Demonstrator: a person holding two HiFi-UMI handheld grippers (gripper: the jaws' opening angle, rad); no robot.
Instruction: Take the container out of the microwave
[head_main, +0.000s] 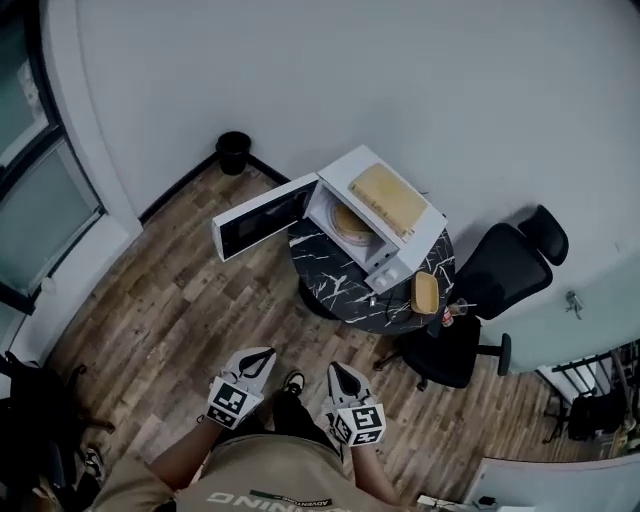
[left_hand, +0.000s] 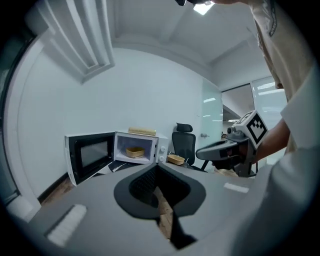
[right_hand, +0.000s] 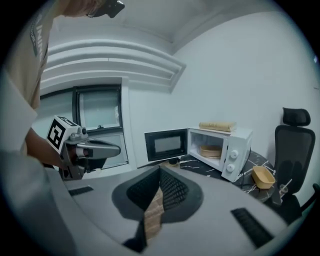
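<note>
Head view places both grippers nearest to me, low over the wood floor (head_main: 170, 320) and side by side, well apart from the work area.

1. Left gripper (head_main: 263, 356): the jaws are drawn together to a thin slit. I see nothing gripped. In the left gripper view only floor shows through the slit.
2. Right gripper (head_main: 338, 372): same condition. In the right gripper view the jaws are closed to a narrow gap and hold nothing.

Beyond the grippers stands a round dark marble-pattern table (head_main: 335, 285). On it sits the white microwave (head_main: 392, 268), its door (head_main: 262, 217) swung fully open to my left. The container (head_main: 350, 222), round and tan, rests inside the microwave cavity; neither gripper touches it. A flat tan slab (head_main: 385, 198) lies on the microwave roof.

A second tan tray (head_main: 425, 292) sits on the table just right of the microwave. A black office chair (head_main: 500, 272) stands beside the table on the right. Farthest off, a black bin (head_main: 233, 152) stands against the wall.
</note>
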